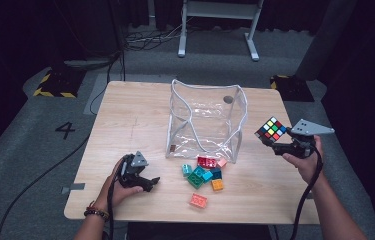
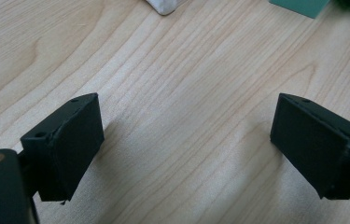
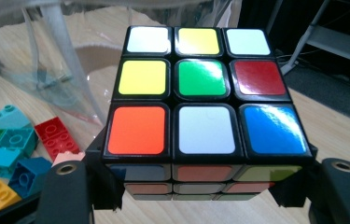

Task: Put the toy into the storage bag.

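A scrambled puzzle cube [image 1: 271, 129] [image 3: 204, 105] hangs in the air to the right of a clear plastic bag [image 1: 206, 122], with my right gripper [image 1: 280, 145] shut on its two sides. In the right gripper view the jaws clamp the cube's lower layer from left and right. My left gripper [image 1: 147, 182] [image 2: 186, 144] rests low on the wooden table [image 1: 125, 125] at the front left, open, with bare wood between its pads [image 2: 77, 140]. Loose toy bricks [image 1: 205, 174] in red, teal, green, orange and pink lie in front of the bag.
The bag stands open-topped in the table's middle, its white-trimmed edge [image 3: 65, 51] close behind the cube. A pink brick [image 1: 198, 200] lies apart near the front edge. A white frame stand [image 1: 220, 25] is on the floor beyond the table.
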Demonstrator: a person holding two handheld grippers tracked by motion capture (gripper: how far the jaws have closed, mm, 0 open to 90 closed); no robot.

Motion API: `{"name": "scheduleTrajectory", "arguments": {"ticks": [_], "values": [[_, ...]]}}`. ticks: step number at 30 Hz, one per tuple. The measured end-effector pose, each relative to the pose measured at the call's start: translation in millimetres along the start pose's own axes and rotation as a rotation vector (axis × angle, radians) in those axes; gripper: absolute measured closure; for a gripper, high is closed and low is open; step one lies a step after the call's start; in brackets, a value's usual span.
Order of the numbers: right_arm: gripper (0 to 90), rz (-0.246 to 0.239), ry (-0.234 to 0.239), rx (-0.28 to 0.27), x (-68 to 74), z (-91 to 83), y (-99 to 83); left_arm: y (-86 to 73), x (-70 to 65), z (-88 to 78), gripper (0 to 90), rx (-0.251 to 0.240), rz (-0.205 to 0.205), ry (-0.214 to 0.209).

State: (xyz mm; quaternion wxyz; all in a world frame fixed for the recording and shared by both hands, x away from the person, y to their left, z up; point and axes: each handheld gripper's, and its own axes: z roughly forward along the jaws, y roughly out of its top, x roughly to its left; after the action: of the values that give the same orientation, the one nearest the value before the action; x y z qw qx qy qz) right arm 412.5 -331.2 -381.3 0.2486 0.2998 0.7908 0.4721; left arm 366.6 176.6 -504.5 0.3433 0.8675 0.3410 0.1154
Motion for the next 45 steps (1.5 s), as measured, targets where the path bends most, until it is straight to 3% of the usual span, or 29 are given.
{"name": "scheduleTrajectory", "arguments": {"ticks": [13, 18, 23, 27, 34, 45], "values": [[34.0, 0.014, 0.005, -0.061, -8.2, -0.4, 38.7, 0.0, 0.0, 0.1, 9.8, -0.001, 0.000, 0.000], [34.0, -0.003, 0.011, -0.071, -8.0, 2.7, 54.3, 0.0, 0.0, 0.1, 9.8, -0.001, 0.000, 0.000], [34.0, -0.009, 0.042, -0.091, -9.3, 6.1, 70.8, 0.0, 0.0, 0.1, 9.8, -0.001, 0.000, 0.000], [34.0, -0.042, 0.058, -0.084, -7.4, 14.4, 86.8, 0.0, 0.0, 0.1, 9.8, -0.001, 0.000, 0.000], [34.0, -0.044, 0.105, -0.087, -1.3, 29.4, 107.9, 0.0, 0.0, 0.0, 9.8, 0.000, 0.000, 0.000], [34.0, -0.068, 0.140, -0.053, 3.9, 47.4, 120.5, 0.0, 0.0, 0.1, 9.8, -0.001, 0.001, 0.000]]}}
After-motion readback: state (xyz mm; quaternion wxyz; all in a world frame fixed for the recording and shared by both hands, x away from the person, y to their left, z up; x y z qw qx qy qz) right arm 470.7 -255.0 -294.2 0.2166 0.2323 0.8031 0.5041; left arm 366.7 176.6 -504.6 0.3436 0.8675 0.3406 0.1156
